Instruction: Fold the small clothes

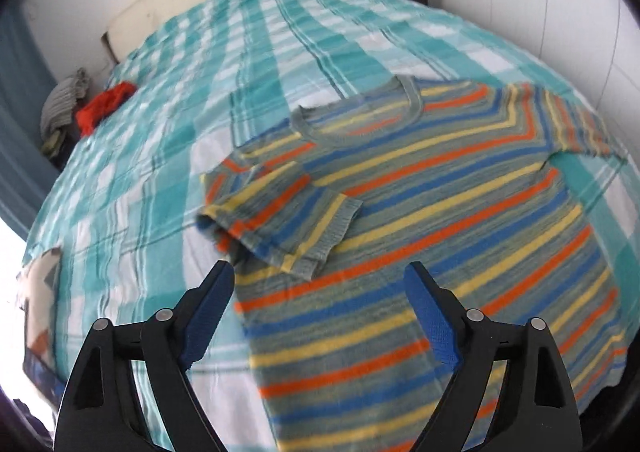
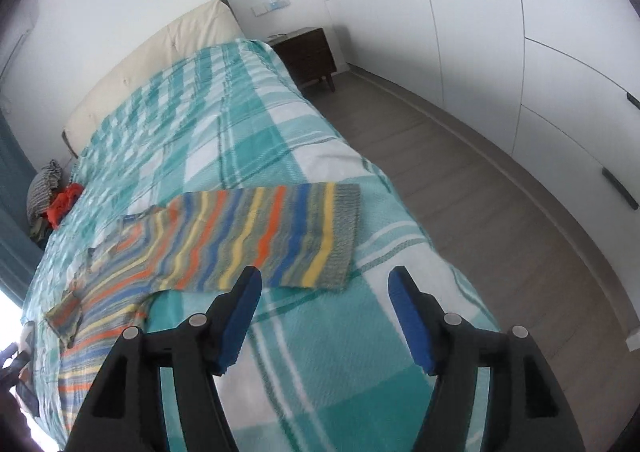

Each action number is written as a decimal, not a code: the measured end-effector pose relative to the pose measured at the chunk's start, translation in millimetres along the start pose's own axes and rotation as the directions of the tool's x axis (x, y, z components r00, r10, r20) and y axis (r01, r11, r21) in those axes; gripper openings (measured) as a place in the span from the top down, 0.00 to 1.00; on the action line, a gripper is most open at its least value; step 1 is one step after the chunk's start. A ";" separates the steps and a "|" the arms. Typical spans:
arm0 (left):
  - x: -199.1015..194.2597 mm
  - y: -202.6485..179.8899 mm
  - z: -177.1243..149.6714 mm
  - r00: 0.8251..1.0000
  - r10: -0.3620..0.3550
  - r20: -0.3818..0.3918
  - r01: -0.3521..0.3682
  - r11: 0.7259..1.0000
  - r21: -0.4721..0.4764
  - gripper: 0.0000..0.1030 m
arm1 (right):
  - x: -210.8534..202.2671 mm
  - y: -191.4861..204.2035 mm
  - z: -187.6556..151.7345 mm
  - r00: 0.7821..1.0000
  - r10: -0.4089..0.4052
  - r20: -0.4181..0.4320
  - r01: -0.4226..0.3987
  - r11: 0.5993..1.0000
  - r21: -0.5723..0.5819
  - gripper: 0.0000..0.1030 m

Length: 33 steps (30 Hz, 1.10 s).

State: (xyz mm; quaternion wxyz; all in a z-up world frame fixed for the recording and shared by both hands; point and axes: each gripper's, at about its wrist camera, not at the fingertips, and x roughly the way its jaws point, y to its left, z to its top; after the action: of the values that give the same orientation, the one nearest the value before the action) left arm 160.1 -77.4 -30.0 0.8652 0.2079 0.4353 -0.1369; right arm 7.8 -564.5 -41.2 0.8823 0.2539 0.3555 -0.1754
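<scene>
Sweater: a striped knit sweater (image 1: pixel 420 188) in orange, blue, yellow and grey-green lies flat on the bed, neck hole toward the headboard.
Left sleeve: in the left wrist view, one sleeve (image 1: pixel 280 220) is folded inward and lies across the sweater's chest, cuff toward the middle.
Right sleeve: in the right wrist view, the other sleeve (image 2: pixel 280 236) lies stretched out flat toward the bed's edge, its ribbed cuff at the outer end.
Bed: covered by a teal and white checked blanket (image 2: pixel 320 352); a cream padded headboard (image 2: pixel 160 68) stands at the far end.
Left gripper: the left gripper (image 1: pixel 320 272) hangs above the sweater's lower body, just short of the folded sleeve.
Left fingers: its blue-padded fingers (image 1: pixel 208 316) stand wide apart, nothing between them, clear of the cloth.
Right gripper: the right gripper (image 2: pixel 324 280) hangs over the blanket just beside the near edge of the outstretched sleeve.
Right fingers: its fingers (image 2: pixel 240 320) stand apart and empty; whether the left tip grazes the sleeve's edge I cannot tell.
Other clothes: a red garment (image 1: pixel 104 108) and a grey striped one (image 1: pixel 64 100) lie heaped at the bed's far left side, well apart from the sweater.
Room: a dark nightstand (image 2: pixel 308 52) stands beside the headboard, white cupboard doors (image 2: pixel 540 52) line the wall, and the wood floor (image 2: pixel 480 188) runs along the bed.
</scene>
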 end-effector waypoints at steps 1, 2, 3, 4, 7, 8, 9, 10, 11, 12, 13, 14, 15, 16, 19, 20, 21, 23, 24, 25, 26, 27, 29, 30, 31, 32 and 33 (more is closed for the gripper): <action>23.3 -0.6 4.7 0.999 -0.002 -0.045 0.003 1.000 0.018 0.22 | -5.9 7.4 -5.9 1.000 0.029 0.002 -0.029 0.999 -0.012 0.34; 49.1 -0.9 7.8 0.995 -0.003 -0.102 0.007 0.999 0.035 0.24 | -12.3 15.8 -14.5 0.998 0.064 0.003 -0.064 0.998 -0.026 0.34; 74.4 1.3 8.5 0.988 -0.004 -0.155 0.010 0.999 0.038 0.30 | -16.1 22.7 -21.7 0.996 0.086 0.000 -0.086 0.996 -0.037 0.34; 87.0 6.2 7.6 0.984 -0.020 -0.178 0.025 0.999 0.025 0.38 | -20.0 30.2 -30.6 0.994 0.106 -0.003 -0.106 0.993 -0.047 0.34; 91.5 41.0 10.2 0.982 -0.094 -0.166 0.071 0.987 -0.141 0.95 | -25.0 52.3 -54.8 0.989 0.150 -0.009 -0.151 0.985 -0.080 0.34; 86.1 55.1 10.8 0.981 -0.121 -0.150 0.089 0.975 -0.201 0.96 | -25.6 59.4 -63.6 0.987 0.160 -0.019 -0.161 0.982 -0.102 0.34; 73.6 76.6 11.8 0.988 -0.116 -0.103 0.085 0.960 -0.266 0.96 | -24.8 65.2 -69.0 0.986 0.165 -0.033 -0.167 0.979 -0.118 0.34; 62.6 96.6 11.9 0.993 -0.090 -0.073 0.063 0.948 -0.311 0.96 | -22.2 69.9 -72.0 0.985 0.168 -0.048 -0.173 0.976 -0.132 0.34; 51.7 121.9 10.1 0.997 -0.066 -0.045 0.045 0.928 -0.369 0.96 | -20.0 75.2 -74.6 0.983 0.173 -0.061 -0.180 0.972 -0.151 0.34; 40.9 155.0 5.4 0.999 -0.028 -0.026 0.013 0.894 -0.447 0.96 | -17.9 79.4 -76.2 0.983 0.171 -0.065 -0.180 0.969 -0.170 0.34; 35.6 180.4 -0.3 1.000 0.007 -0.024 -0.018 0.864 -0.504 0.96 | -15.4 82.7 -77.1 0.984 0.165 -0.065 -0.174 0.967 -0.187 0.34; 31.8 210.7 -8.8 0.998 0.054 -0.035 -0.064 0.821 -0.568 0.96 | -12.1 86.2 -78.3 0.985 0.158 -0.069 -0.169 0.964 -0.206 0.34; 30.9 242.2 -20.5 0.993 0.102 -0.066 -0.121 0.768 -0.629 0.96 | -9.4 88.2 -79.6 0.985 0.155 -0.076 -0.168 0.962 -0.214 0.34; 33.5 263.9 -32.4 0.987 0.123 -0.105 -0.162 0.726 -0.668 0.96 | -5.9 89.7 -80.6 0.985 0.153 -0.086 -0.168 0.961 -0.217 0.34; 54.6 302.0 -70.2 0.966 0.123 -0.228 -0.253 0.646 -0.720 0.96 | 2.7 93.3 -86.2 0.981 0.151 -0.119 -0.174 0.960 -0.217 0.34; 59.6 303.3 -81.8 0.961 0.117 -0.252 -0.267 0.639 -0.721 0.96 | 5.5 94.3 -88.0 0.981 0.146 -0.129 -0.172 0.960 -0.221 0.34; 66.1 303.0 -92.3 0.956 0.107 -0.275 -0.278 0.634 -0.721 0.97 | 8.3 94.9 -89.2 0.981 0.140 -0.137 -0.168 0.960 -0.223 0.34; 71.5 298.8 -103.2 0.953 0.088 -0.290 -0.281 0.618 -0.734 0.97 | 13.8 95.2 -90.6 0.980 0.127 -0.156 -0.160 0.961 -0.224 0.34; 69.4 297.5 -110.1 0.954 0.088 -0.285 -0.279 0.604 -0.747 0.97 | 15.5 94.9 -91.7 0.979 0.121 -0.165 -0.157 0.962 -0.223 0.34; 65.6 296.2 -112.9 0.958 0.081 -0.275 -0.269 0.591 -0.761 0.97 | 16.9 94.3 -92.9 0.978 0.116 -0.172 -0.154 0.963 -0.223 0.34; 61.5 298.9 -116.4 0.962 0.070 -0.264 -0.255 0.578 -0.775 0.97 | 18.0 93.9 -93.6 0.978 0.111 -0.178 -0.150 0.963 -0.224 0.34; 53.9 299.9 -120.1 0.969 0.047 -0.244 -0.228 0.561 -0.796 0.97 | 18.9 93.5 -94.5 0.977 0.106 -0.183 -0.147 0.963 -0.226 0.34; 40.9 302.8 -120.8 0.976 0.014 -0.216 -0.188 0.552 -0.813 0.97 | 20.1 93.5 -95.7 0.977 0.101 -0.188 -0.144 0.962 -0.232 0.34; 33.4 304.8 -122.7 0.979 -0.008 -0.204 -0.166 0.552 -0.817 0.97 | 20.3 93.5 -96.1 0.977 0.099 -0.189 -0.143 0.962 -0.234 0.34; 32.8 306.5 -122.0 0.980 -0.019 -0.200 -0.156 0.555 -0.817 0.97 | 20.9 93.4 -96.3 0.977 0.097 -0.191 -0.142 0.962 -0.234 0.34; 33.1 310.2 -122.9 0.978 -0.020 -0.207 -0.159 0.569 -0.807 0.97 | 22.1 92.8 -96.5 0.976 0.096 -0.194 -0.141 0.962 -0.232 0.34; 37.6 313.1 -124.4 0.972 -0.013 -0.234 -0.183 0.584 -0.791 0.97 | 22.5 92.8 -97.2 0.976 0.096 -0.196 -0.141 0.963 -0.230 0.34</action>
State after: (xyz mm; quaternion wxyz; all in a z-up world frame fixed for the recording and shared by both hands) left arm 226.3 254.4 -51.6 0.8183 -0.1733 0.5297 0.1406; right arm 16.3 -436.6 -87.4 0.8792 0.1799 0.4380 -0.0534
